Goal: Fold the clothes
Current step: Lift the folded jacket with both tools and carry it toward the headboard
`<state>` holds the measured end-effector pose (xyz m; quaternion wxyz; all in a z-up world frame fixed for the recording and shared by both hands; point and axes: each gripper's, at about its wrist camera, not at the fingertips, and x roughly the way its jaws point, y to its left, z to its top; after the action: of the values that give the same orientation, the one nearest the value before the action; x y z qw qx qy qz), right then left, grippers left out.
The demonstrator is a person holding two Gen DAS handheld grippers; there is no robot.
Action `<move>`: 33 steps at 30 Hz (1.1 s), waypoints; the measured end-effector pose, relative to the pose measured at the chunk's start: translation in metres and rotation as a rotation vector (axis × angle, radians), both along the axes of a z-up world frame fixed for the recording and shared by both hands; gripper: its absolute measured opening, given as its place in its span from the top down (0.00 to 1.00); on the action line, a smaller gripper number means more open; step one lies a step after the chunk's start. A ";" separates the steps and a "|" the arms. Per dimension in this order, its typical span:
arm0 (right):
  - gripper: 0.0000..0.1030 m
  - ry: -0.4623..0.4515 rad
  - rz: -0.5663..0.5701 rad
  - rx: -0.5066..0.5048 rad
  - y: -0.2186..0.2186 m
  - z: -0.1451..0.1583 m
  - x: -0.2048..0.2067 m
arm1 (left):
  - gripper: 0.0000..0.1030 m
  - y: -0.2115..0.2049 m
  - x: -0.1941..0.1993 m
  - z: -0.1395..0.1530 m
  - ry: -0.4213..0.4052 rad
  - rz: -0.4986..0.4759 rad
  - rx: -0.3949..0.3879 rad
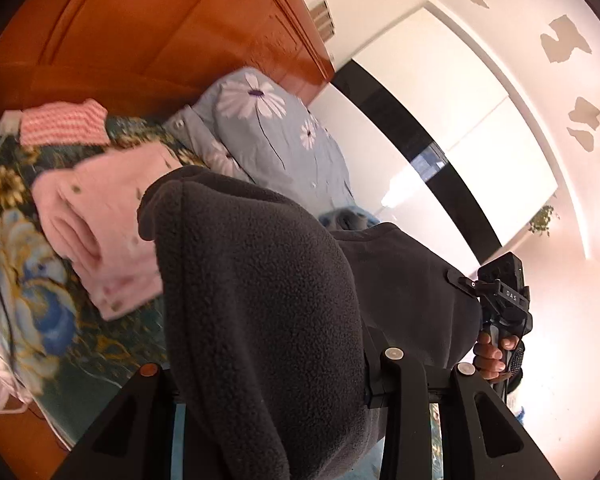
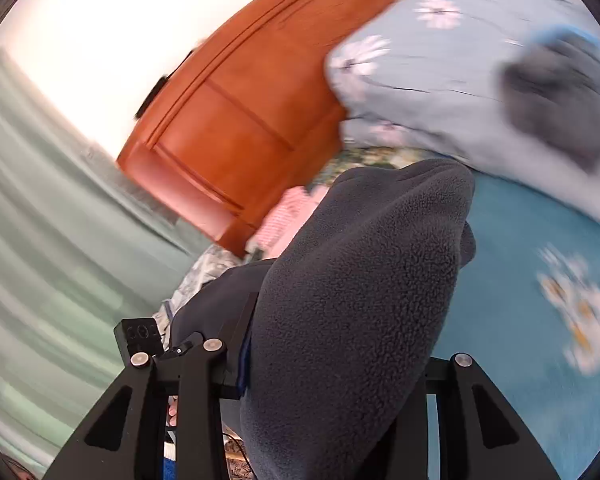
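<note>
A dark grey fleece garment is held up in the air between both grippers, above the bed. My left gripper is shut on one part of it, and the fleece drapes over and hides its fingertips. My right gripper is shut on another part of the same fleece, its fingertips also buried in the cloth. In the left wrist view the right gripper and the hand holding it show at the right, beyond the garment.
A folded pink garment and a pink-and-white striped one lie on the floral bedspread. A light blue daisy pillow rests against the orange wooden headboard. A white wardrobe stands to the right. A grey item lies on the pillow.
</note>
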<state>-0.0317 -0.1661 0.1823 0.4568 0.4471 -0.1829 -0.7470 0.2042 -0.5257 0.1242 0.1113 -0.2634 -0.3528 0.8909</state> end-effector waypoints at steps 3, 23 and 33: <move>0.61 0.033 0.082 0.024 -0.076 0.012 -0.039 | 0.63 -0.051 -0.003 0.010 0.009 0.102 -0.032; 0.60 0.027 0.330 0.336 -0.303 -0.136 -0.201 | 0.63 -0.113 -0.042 -0.130 -0.028 0.394 -0.053; 0.48 -0.065 0.255 0.265 -0.270 -0.185 -0.227 | 0.58 -0.093 -0.051 -0.137 -0.084 0.405 -0.144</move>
<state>-0.2590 -0.4357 -0.0028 0.4787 0.5467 -0.0395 -0.6858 0.1537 -0.6183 -0.0129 -0.1038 -0.2313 -0.3385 0.9062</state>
